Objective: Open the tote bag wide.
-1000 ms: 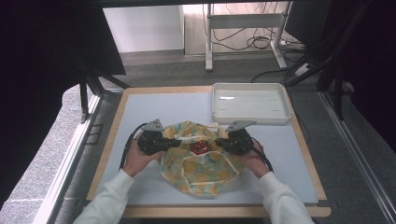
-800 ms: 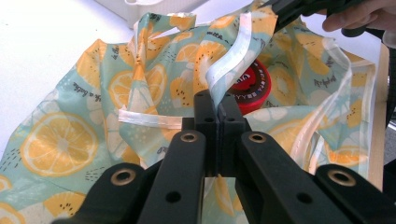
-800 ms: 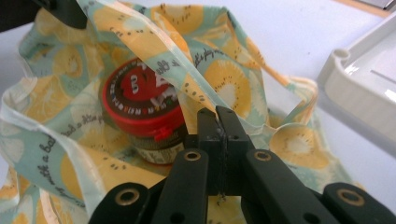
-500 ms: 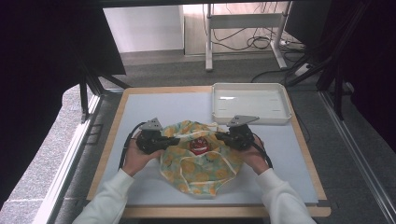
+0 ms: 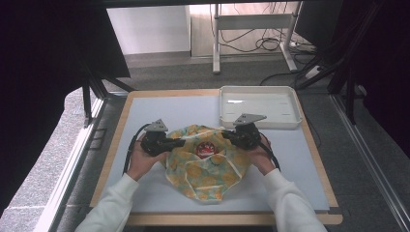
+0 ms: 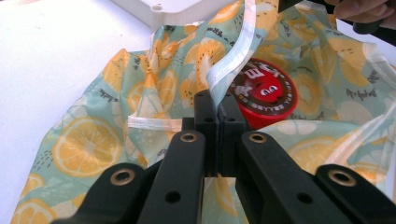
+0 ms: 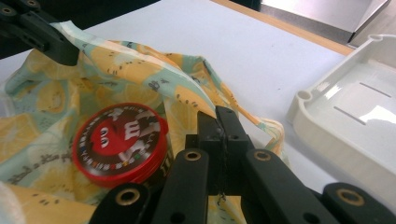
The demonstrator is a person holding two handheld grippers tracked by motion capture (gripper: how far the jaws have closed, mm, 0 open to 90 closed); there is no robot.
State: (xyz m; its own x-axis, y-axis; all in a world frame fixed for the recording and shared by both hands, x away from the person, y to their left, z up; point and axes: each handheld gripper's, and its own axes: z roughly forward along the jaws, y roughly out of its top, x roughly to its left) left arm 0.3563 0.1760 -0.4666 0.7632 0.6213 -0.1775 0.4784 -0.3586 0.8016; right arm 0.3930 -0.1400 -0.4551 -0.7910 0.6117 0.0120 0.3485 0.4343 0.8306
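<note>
The left gripper [image 5: 181, 142] is closed on the white-trimmed rim of a lemon-print cloth bag [image 5: 209, 169], its jaws pressed together over the hem. The right gripper [image 5: 226, 136] is likewise clamped on the opposite rim [image 7: 205, 105] of the bag's mouth. Between them, the mouth is held apart, and a round red tin [image 5: 205, 149] with a cartoon face on its lid is seen lying inside. The bag rests on the tabletop [image 5: 164, 111] about midway between the left and right edges, nearer the front edge. A white plastic tray [image 5: 259, 107] sits at the far right corner, just beyond the right gripper.
</note>
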